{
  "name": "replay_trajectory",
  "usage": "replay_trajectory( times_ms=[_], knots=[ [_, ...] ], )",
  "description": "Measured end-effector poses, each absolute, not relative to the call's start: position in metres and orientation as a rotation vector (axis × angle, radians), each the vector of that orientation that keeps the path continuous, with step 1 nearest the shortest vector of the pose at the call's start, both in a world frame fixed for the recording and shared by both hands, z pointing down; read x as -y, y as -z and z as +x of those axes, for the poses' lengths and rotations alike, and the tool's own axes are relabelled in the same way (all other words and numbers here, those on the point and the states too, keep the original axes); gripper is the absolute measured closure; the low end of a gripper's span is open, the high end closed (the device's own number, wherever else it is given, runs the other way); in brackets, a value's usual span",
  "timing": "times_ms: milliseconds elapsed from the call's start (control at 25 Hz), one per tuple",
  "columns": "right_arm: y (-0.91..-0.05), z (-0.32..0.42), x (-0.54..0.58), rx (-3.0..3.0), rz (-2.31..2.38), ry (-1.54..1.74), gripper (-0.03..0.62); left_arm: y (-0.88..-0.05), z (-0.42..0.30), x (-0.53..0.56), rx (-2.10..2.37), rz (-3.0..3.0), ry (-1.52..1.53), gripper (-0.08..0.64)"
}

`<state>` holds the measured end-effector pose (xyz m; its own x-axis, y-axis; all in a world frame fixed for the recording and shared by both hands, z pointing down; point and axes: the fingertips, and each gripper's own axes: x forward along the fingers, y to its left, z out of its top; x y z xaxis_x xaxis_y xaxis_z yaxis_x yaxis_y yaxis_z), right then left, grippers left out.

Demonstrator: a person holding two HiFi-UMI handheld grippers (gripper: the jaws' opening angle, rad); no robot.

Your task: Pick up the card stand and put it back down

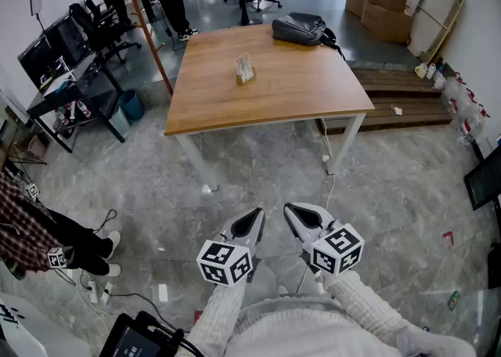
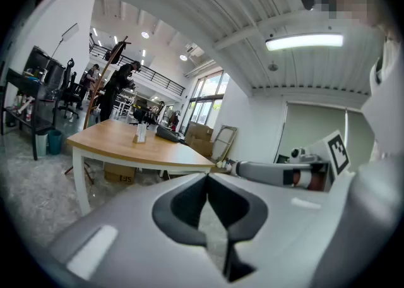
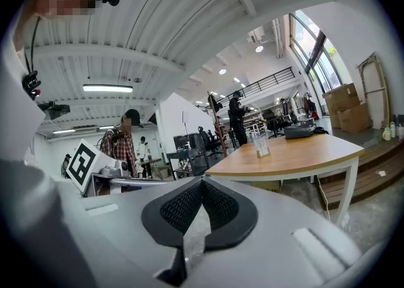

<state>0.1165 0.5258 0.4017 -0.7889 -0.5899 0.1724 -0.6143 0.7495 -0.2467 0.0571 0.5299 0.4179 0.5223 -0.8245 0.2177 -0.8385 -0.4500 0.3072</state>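
Bright, even indoor light comes from ceiling tubes [image 2: 304,42] and far windows [image 3: 315,59], shadows are soft, and both gripper views bulge fisheye-fashion into black round edges, nearest surfaces slightly blurred.

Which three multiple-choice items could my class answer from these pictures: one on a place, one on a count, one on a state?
1. Where is the card stand?
A. on the wooden table
B. on the floor
C. on a chair

2. How many things rest on the table?
A. one
B. two
C. four

3. How are the left tongs?
A. wide open
B. shut on the card stand
C. shut and empty

Key:
1 A: the card stand is upright near the middle of the tabletop.
2 B: only the card stand and a grey bag lie there.
3 C: the tips meet with nothing between them, well short of the table.
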Motion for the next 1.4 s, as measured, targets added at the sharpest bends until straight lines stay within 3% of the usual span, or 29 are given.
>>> replay_trajectory(
  times_ms=[1400],
  knots=[
    [-0.388,0.015,-0.059,2.897,1.078,-0.376,0.594,-0.43,-0.048,-0.069,1.249,2.451,-0.151,0.552]
  ],
)
